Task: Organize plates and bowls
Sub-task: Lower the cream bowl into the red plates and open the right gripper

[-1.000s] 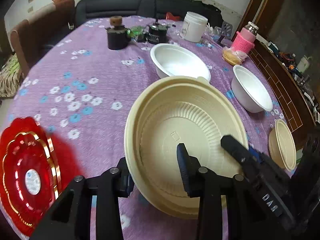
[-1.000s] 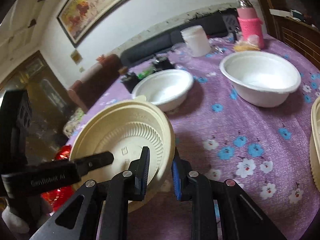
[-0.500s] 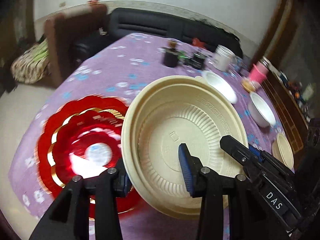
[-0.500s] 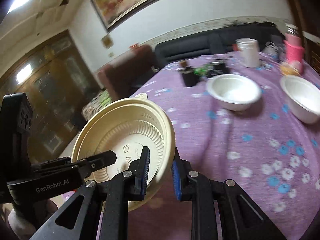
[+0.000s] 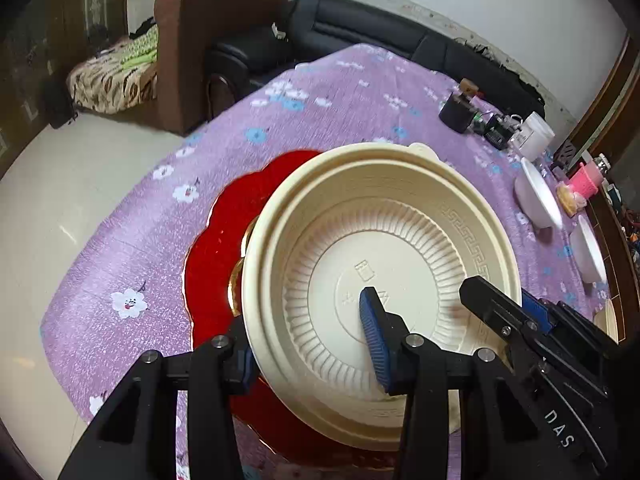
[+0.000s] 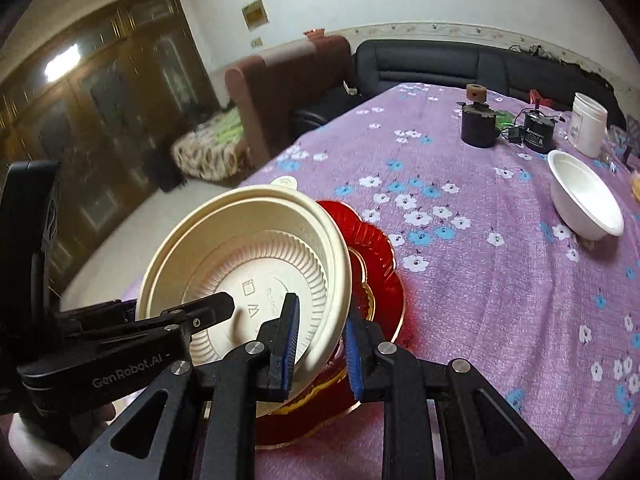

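From the left wrist camera, the cream plastic bowl point(image 5: 380, 276) hung directly over the red scalloped plate point(image 5: 216, 248), which lay on the purple flowered surface point(image 5: 132, 240). The left gripper point(image 5: 310, 344) straddled the bowl's near rim, one blue pad point(image 5: 374, 336) inside against the ribbed floor and the other outside under the lip. Its jaws had just been opening a little with the rim between them, so whether they gripped it firmly I could not tell. The right gripper point(image 5: 532, 316) reached in from the right and met the rim on that side. Two white bowls point(image 5: 538, 196) sat well apart near the far right edge.

From the right wrist camera, the cream bowl point(image 6: 248, 264) tilted over the red plate point(image 6: 380, 248), and whether its base touched the plate could not be told. The right gripper point(image 6: 320, 340) had narrow jaws pinched on the rim wall. The left gripper point(image 6: 200, 312) reached into the bowl from the left. One white bowl point(image 6: 584, 196) stood off to the right.

The bowl looked thin, light and somewhat flexible, likely to bend under a hard squeeze and to slide on glossy plastic. The rolled rim seemed the stiffest hold, best taken on opposite sides.
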A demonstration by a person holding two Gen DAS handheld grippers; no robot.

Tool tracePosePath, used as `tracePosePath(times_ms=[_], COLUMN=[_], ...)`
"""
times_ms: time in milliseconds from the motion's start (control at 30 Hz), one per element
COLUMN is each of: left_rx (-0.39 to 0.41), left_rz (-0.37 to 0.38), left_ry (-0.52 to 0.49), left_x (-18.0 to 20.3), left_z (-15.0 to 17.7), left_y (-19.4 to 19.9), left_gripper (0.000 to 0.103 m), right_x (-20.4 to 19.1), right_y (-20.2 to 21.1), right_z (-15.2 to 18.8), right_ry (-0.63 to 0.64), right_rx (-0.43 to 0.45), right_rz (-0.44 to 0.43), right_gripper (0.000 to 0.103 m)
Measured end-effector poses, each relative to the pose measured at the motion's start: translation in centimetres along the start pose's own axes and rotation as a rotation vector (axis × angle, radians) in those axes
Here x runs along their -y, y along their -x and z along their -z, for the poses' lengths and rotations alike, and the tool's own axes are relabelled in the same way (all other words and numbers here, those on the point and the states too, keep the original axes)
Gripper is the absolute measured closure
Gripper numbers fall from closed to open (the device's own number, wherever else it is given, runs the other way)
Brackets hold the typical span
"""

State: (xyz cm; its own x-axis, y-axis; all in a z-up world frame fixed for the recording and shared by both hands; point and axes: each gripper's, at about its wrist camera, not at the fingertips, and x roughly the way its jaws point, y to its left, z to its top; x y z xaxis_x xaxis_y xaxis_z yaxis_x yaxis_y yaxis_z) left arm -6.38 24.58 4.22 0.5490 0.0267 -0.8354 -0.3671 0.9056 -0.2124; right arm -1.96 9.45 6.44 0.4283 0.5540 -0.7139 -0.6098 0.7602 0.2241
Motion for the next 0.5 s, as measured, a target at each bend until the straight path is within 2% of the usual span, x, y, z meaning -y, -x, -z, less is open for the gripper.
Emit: tracePosePath(times_ms=[133,233,300,367,433,500], left_rx=[0.009,0.041,0.078,0.112,0.126,0.132], left_rz=[0.025,0.028,0.007,-0.03,-0.038,-0.021], left_ry=[-0.007,-0.025,-0.034,-0.046,-0.037,0.01], left_x=[-0.6,-0.6,-0.5,-0.4,-0.7,-1.4], left_z=[0.1,-0.1,0.0,0.1,0.1,-0.1], left_y=[0.4,1.2,2.0,2.5,3.0,3.4], left_gripper=[0.053,0.04,0.032,0.032,0.032,0.032], right_x=[-0.2,-0.4,-0.4,-0.6,-0.9,-1.6], right_y=[-0.8,-1.3,-1.4,-1.5,-1.4,-0.8], right_z=[0.0,0.1,0.2,0.3,0.4,0.6], right_ry=[0.015,0.033,0.039,0.053,0.079,0.123], right_rx=[-0.025,-0.028,-0.017,-0.008,0.021,0.07], right_rz=[0.036,0.07,0.099,0.119,0.156,0.205], right_gripper=[0.079,0.08,0.079,0.077,0.066,0.048])
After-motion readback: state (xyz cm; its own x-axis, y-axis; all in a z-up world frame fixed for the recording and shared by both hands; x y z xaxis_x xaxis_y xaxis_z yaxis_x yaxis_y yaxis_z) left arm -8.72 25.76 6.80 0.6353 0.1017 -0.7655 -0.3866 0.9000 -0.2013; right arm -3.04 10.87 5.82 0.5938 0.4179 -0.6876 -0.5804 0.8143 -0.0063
